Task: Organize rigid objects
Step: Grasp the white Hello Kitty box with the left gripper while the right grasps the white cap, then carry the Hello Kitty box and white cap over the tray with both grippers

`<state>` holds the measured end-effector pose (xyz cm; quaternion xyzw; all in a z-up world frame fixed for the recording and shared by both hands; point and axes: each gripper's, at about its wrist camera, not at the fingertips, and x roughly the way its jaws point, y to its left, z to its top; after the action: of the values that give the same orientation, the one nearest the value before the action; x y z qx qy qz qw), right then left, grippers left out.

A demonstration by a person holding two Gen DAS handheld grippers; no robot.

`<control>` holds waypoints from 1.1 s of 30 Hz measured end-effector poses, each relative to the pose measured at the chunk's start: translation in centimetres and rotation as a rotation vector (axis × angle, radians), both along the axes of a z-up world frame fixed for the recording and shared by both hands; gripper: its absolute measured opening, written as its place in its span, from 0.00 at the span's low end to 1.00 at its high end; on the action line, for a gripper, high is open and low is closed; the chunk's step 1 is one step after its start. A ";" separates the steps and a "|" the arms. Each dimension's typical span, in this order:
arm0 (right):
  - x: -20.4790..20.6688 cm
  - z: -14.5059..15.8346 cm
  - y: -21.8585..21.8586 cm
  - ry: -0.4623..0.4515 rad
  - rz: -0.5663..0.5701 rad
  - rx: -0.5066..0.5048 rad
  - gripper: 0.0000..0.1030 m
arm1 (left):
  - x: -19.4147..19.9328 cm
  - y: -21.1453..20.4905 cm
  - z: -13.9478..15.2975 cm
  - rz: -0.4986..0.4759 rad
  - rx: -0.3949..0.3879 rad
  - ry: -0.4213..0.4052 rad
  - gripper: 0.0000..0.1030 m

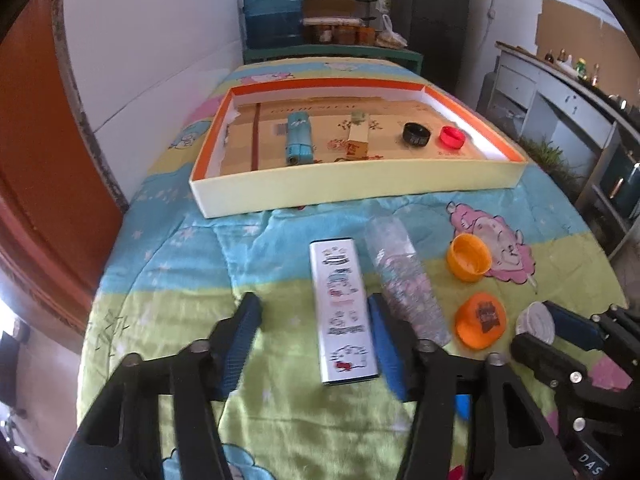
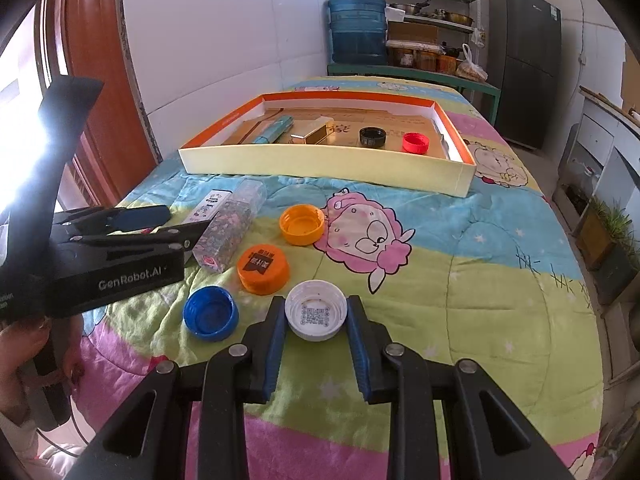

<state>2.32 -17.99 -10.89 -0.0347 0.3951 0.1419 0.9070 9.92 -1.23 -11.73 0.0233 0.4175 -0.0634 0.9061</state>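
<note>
The shallow cardboard tray [image 1: 280, 194] with the orange inner rim sits at the far side of the quilt-covered table [image 2: 460, 280], and four things already lie in it: a teal lighter-shaped item [image 1: 297, 138], a small tan box [image 1: 357, 141], a black cap [image 1: 416, 135] and a red cap [image 1: 452, 137], the two caps side by side toward its right end. Still out on the quilt in front of the tray are a flat white printed box [image 1: 343, 312], a clear patterned box [image 1: 408, 280] lying just beside it, an orange cap lying open side up [image 2: 302, 224], an orange cap with a label on top [image 2: 263, 269], a blue cap [image 2: 211, 317] and a white cap [image 2: 316, 316]. The right gripper [image 2: 316, 328] has its pads closed against both sides of the white cap, which still rests on the quilt, so this piece looks gripped but not yet lifted. The left gripper [image 1: 316, 340] straddles the white printed box with its jaws about half open; one pad lies right against the box's edge, the other stands clear, so there is no grip yet. By my count roughly four pieces are sorted and six remain, so the job looks a little under halfway, with two pickups in hand
</note>
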 end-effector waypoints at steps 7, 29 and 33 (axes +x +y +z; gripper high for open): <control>0.0 0.1 0.1 -0.002 -0.003 -0.006 0.29 | -0.2 0.6 0.2 -0.007 -0.062 -0.014 0.26; -0.2 3.3 -0.4 -0.069 -0.031 -0.019 0.29 | -2.5 0.5 6.2 -0.049 -0.113 -0.130 0.26; -0.1 4.4 -0.3 -0.092 -0.034 -0.022 0.29 | -2.5 0.5 7.2 -0.055 -0.115 -0.152 0.26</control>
<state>2.20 -18.25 -6.51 -0.0444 0.3548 0.1205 0.9261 7.39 -0.75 -4.49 -0.0123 0.3426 -0.1102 0.9329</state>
